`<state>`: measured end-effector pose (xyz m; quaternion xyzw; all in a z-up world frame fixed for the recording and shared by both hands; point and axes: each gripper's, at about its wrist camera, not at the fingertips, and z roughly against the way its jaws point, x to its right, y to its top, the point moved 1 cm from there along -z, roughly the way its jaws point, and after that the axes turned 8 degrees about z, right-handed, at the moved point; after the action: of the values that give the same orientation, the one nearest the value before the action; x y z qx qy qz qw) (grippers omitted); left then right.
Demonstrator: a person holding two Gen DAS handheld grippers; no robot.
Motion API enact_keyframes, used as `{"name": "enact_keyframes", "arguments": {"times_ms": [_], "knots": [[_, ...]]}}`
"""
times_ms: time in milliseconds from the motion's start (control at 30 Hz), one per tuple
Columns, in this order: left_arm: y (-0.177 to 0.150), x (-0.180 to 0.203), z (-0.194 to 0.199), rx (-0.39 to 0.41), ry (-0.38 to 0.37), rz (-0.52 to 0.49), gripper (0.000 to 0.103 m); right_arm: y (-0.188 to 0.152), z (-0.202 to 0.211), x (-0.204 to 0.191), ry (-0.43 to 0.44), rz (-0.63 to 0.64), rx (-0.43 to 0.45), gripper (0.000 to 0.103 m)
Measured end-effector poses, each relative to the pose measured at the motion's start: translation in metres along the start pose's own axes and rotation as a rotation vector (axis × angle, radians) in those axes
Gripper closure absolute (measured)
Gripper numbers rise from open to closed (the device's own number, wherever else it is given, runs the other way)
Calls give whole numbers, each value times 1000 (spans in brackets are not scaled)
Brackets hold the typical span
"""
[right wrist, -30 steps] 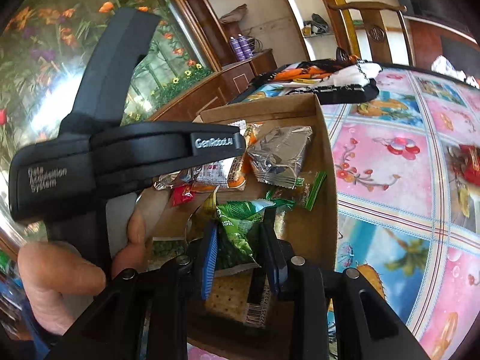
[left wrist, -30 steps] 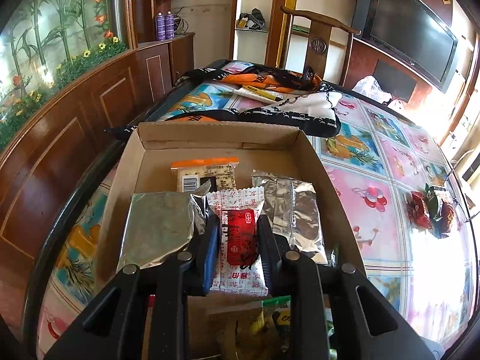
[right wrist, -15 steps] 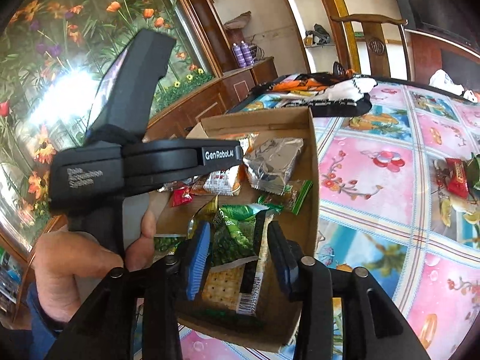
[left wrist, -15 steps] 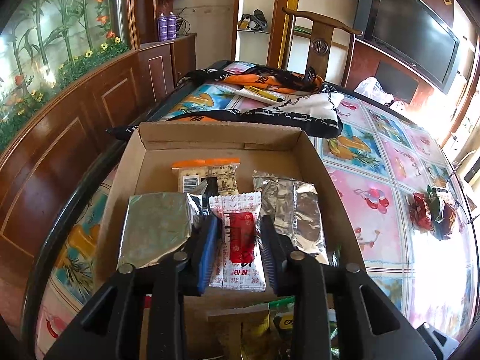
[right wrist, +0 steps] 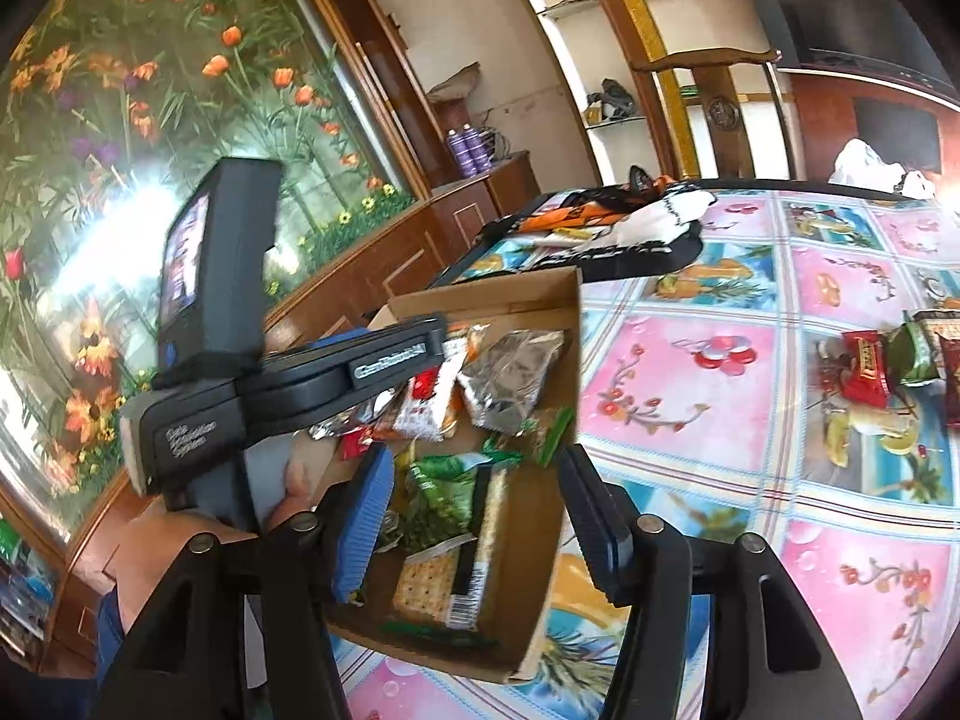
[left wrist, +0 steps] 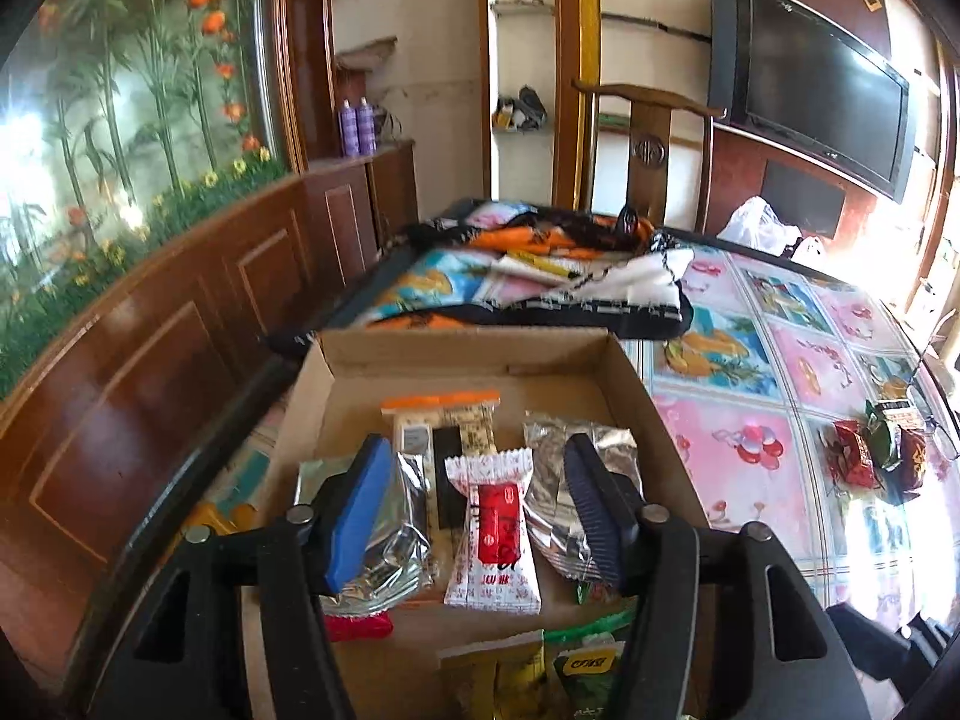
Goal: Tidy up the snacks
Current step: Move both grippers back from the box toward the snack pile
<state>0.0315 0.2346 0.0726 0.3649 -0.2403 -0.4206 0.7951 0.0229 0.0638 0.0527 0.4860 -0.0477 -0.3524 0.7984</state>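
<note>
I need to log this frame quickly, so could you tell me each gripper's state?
Left gripper: open, holding nothing.
Right gripper: open, holding nothing.

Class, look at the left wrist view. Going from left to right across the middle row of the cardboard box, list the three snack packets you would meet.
Crumpled silver foil packet → white packet with a red label → second silver foil packet.

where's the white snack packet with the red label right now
In the left wrist view the white packet lies flat inside the cardboard box, between two silver foil packs and framed by the open left gripper.
</note>
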Motion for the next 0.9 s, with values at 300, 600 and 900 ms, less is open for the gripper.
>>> {"name": "enact_keyframes", "arguments": {"times_ms": [300,600,900], "knots": [[-3,15,10,67,39,-74,32,1,9,19,-31,-53,12,34],[-7,22,16,109,66,-97,29,2,17,31,-59,-78,26,34],[-8,25,19,148,103,-113,28,2,23,46,-88,-106,34,34]]}}
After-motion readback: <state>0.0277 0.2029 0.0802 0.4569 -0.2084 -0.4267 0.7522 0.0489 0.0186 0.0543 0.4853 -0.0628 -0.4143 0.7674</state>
